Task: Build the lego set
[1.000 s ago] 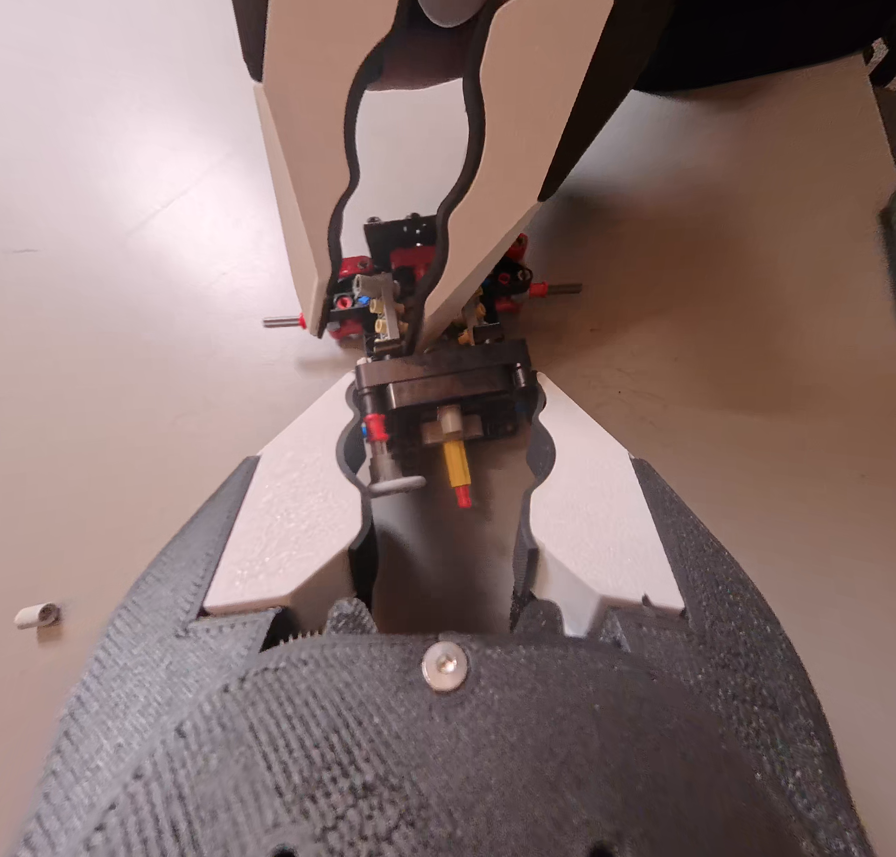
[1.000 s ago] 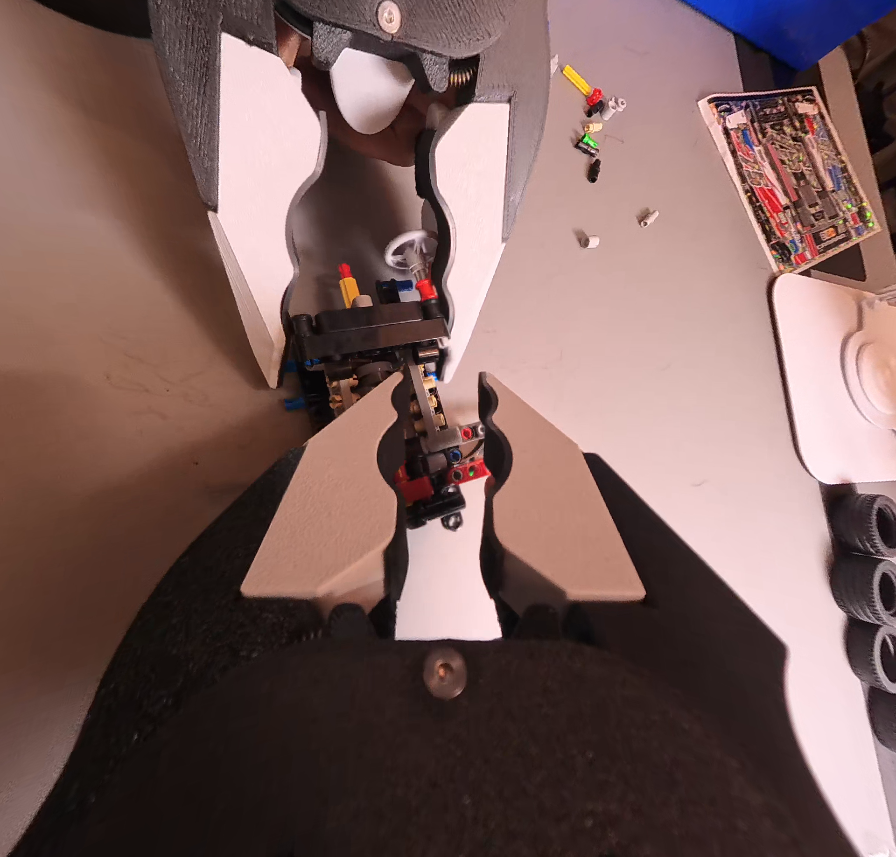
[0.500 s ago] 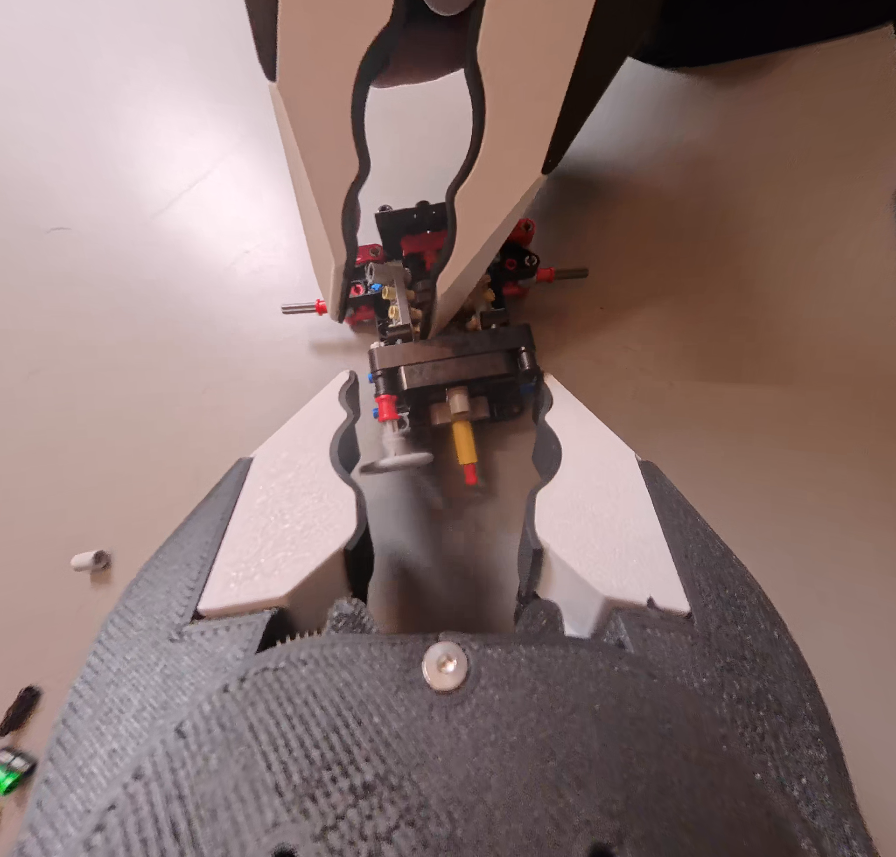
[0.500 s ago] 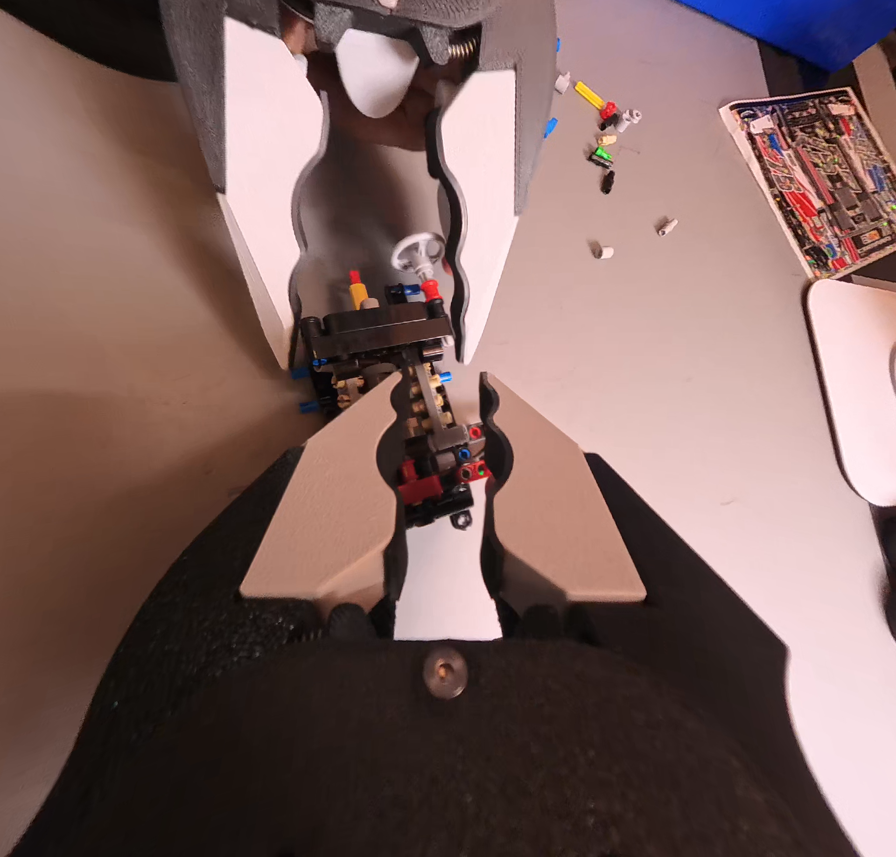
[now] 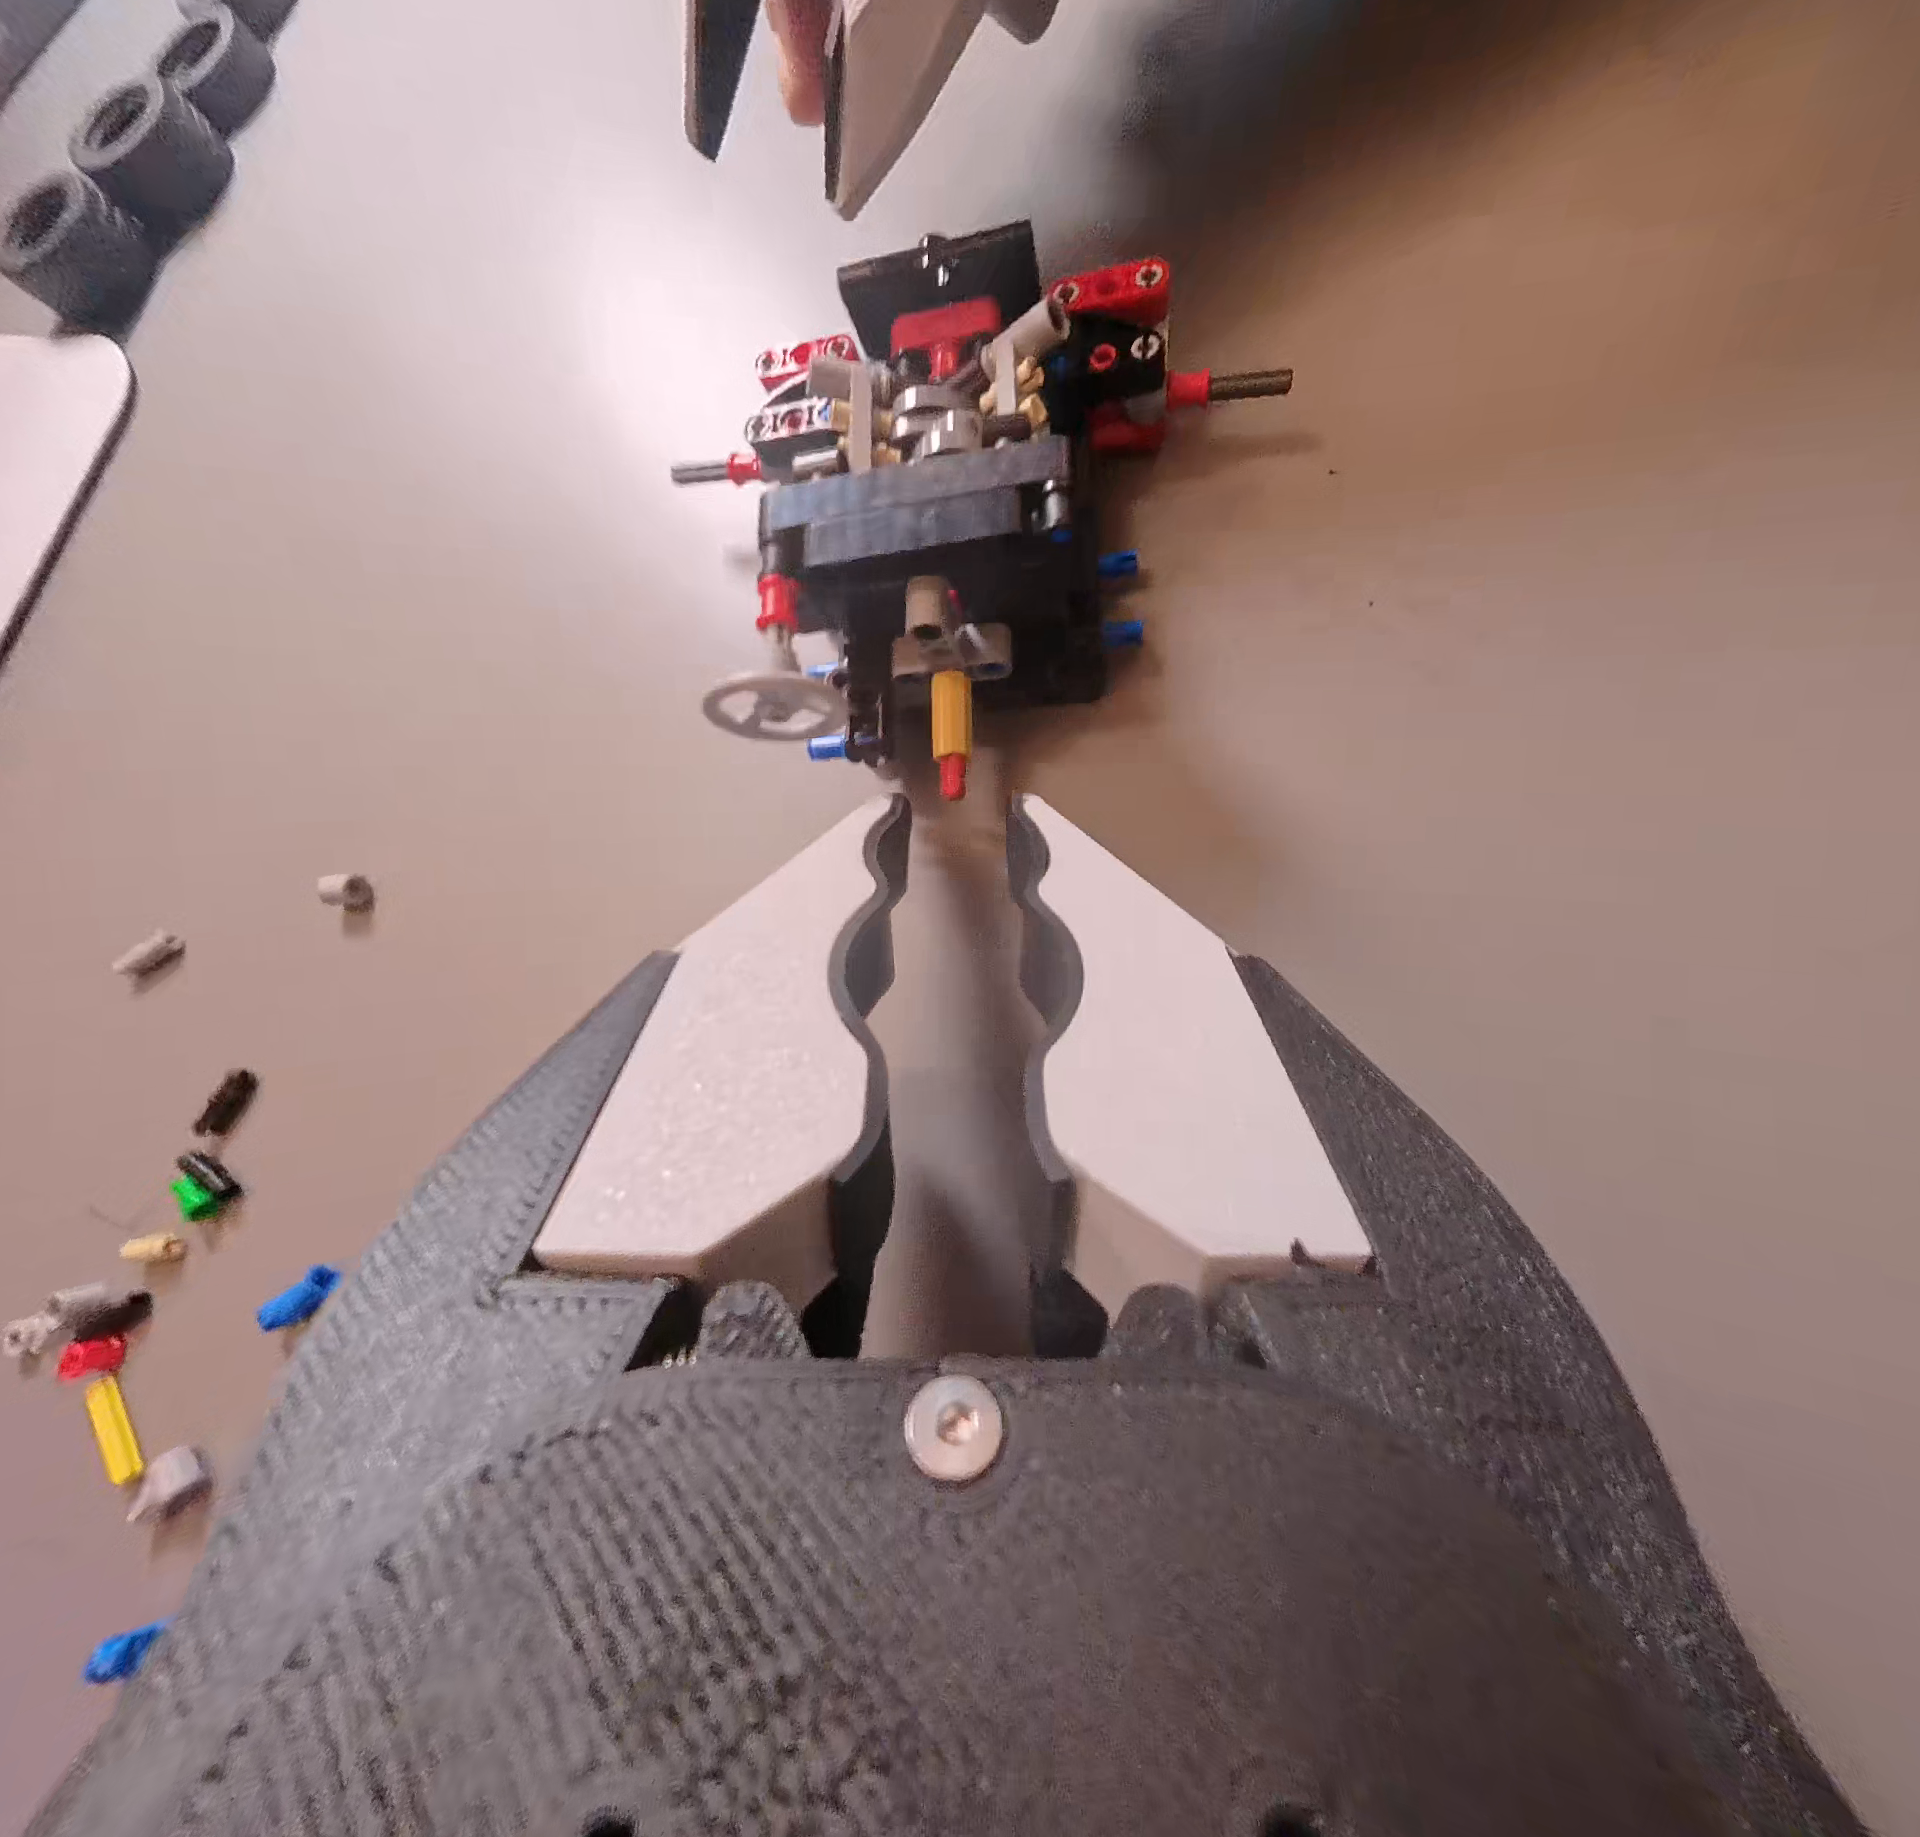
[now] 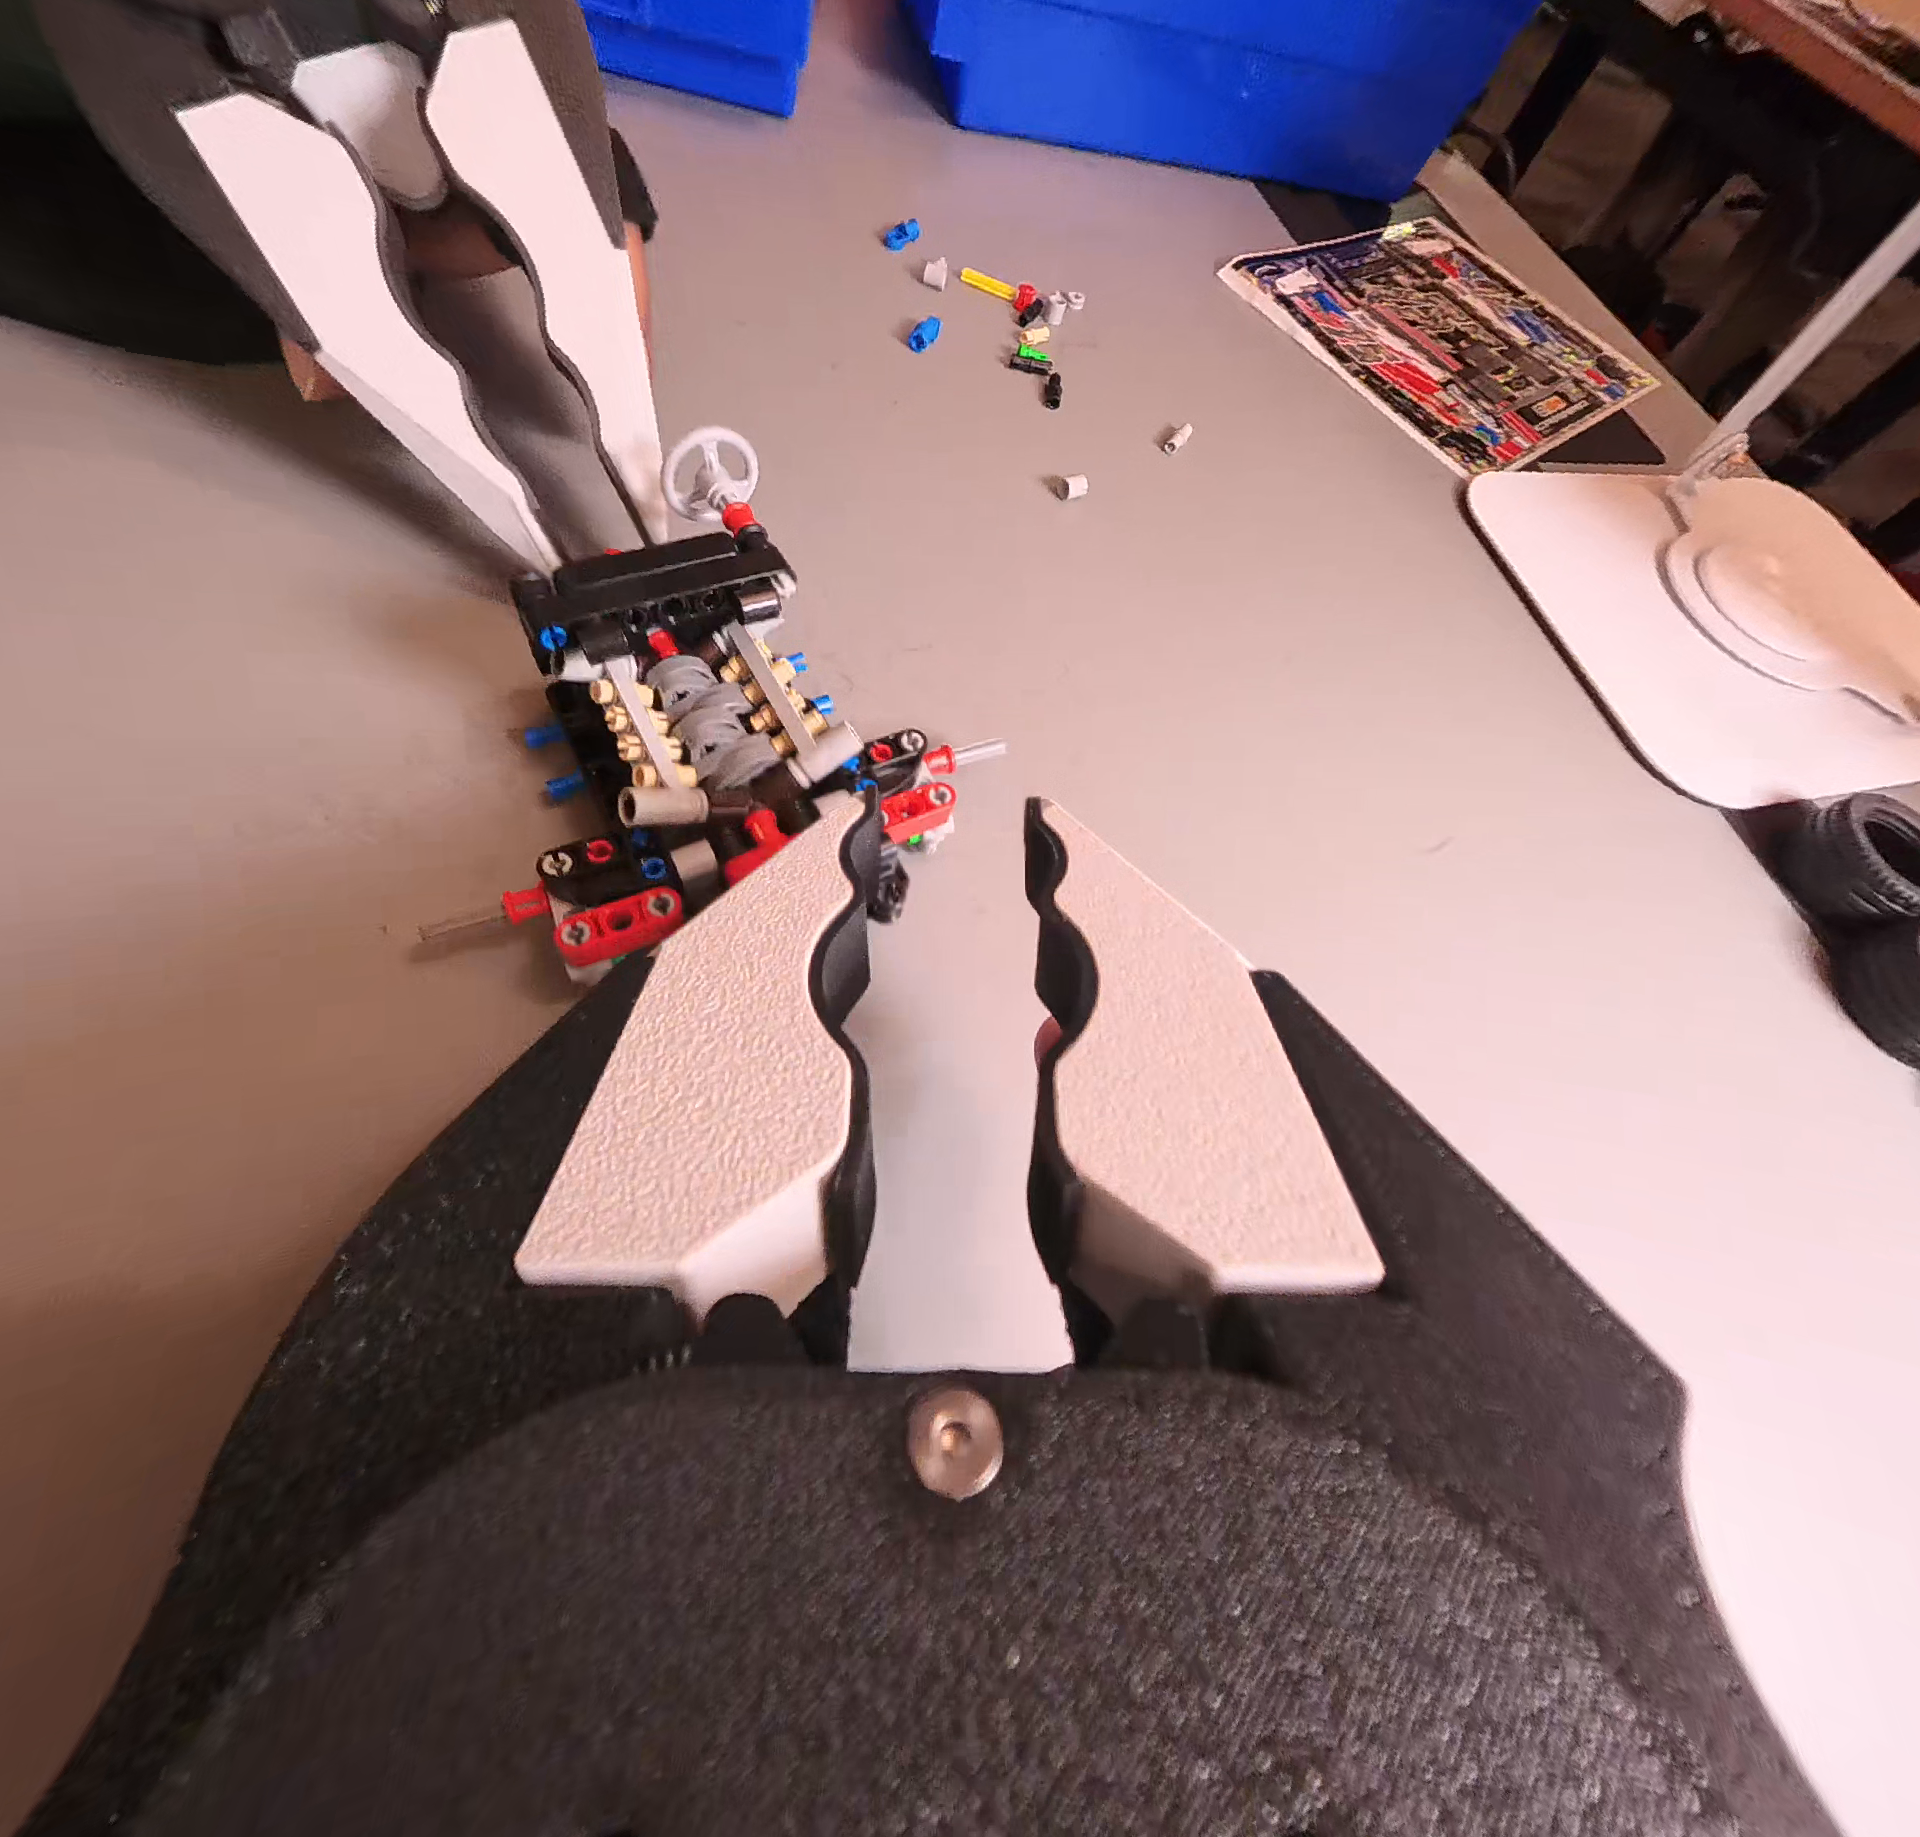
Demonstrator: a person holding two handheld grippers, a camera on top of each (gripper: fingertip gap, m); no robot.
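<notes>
- In the left wrist view, the left claw [image 5: 954, 800] is seen with a narrow gap between its fingers and nothing held; its tips lie just short of the yellow axle with a red tip [image 5: 948, 722] that sticks out of the near end of the lego model [image 5: 935, 520].
- The model is set flat on the desk [image 5: 1507, 748], free of both claws, with a white steering wheel [image 5: 769, 707] at its near-left corner and thin axles projecting left and right at its far end.
- In the right wrist view, the right claw [image 6: 945, 811] is seen part-open and empty; its left fingertip lies in front of the red and black near end of the model, though contact cannot be told.
- In that view the left claw [image 6: 592, 551] is seen at the model's far end, its tips at the black beam.
- Bare desk surface is seen to the right of the model in both views.
- Loose small pieces [image 6: 1023, 317] are scattered well apart from the model, toward the far side in the right view.
- A printed instruction booklet [image 6: 1444, 343] lies at the far right, with a white base plate [image 6: 1621, 644] near it by the desk edge.
- Black tyres [image 6: 1860, 857] are seen at the right edge, and blue bins [image 6: 1195, 52] along the far edge.
</notes>
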